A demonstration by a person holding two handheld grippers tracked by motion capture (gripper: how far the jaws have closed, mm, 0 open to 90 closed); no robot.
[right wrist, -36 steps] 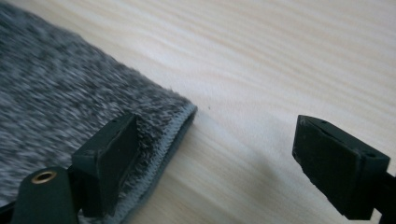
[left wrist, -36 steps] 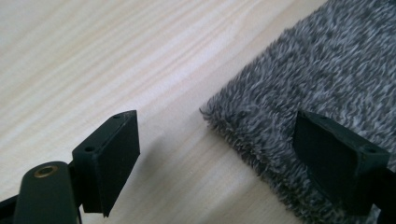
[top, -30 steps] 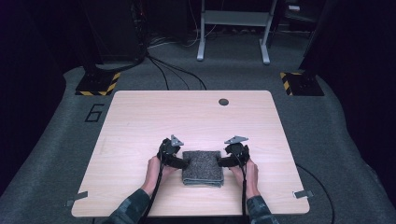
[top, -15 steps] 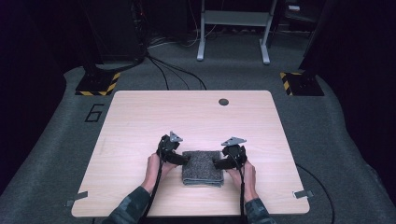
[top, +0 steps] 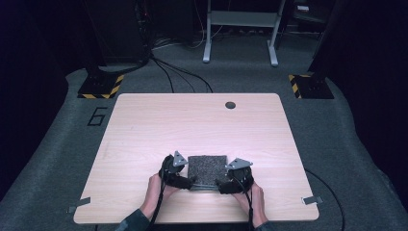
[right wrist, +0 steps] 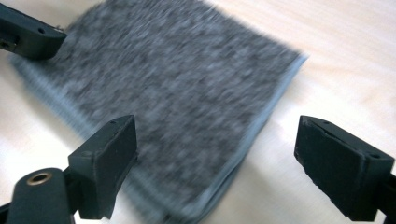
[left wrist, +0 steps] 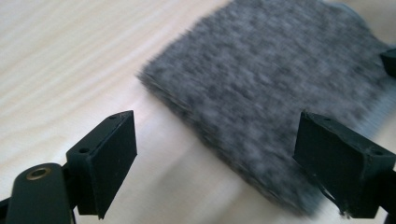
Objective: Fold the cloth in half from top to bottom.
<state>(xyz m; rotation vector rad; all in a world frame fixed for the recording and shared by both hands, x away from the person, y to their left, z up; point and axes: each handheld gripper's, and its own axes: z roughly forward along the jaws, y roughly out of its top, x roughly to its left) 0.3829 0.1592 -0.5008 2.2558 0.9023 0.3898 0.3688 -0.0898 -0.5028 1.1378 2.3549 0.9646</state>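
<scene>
A folded grey cloth [top: 207, 166] lies on the light wooden table [top: 192, 120] near its front edge. My left gripper [top: 190, 183] is at the cloth's near-left corner and my right gripper [top: 219, 184] at its near-right corner, both pointing inward. In the left gripper view the jaws of my left gripper [left wrist: 217, 140] stand wide apart and open, with the cloth [left wrist: 271, 79] just beyond and nothing gripped. In the right gripper view my right gripper [right wrist: 215, 140] is also open, hovering over the cloth's [right wrist: 177, 88] corner. Each view catches a jaw of the other gripper.
A dark round grommet [top: 230, 104] sits near the table's far edge. Metal brackets [top: 312, 199] stick out at the near corners. Beyond the table, on the grey floor, are cables, stands with yellow-black striped bases [top: 101, 86] and a pale frame [top: 240, 29].
Both hands have drawn back toward the table's front edge, from the cloth's sides to its near corners. The cloth has stayed in place.
</scene>
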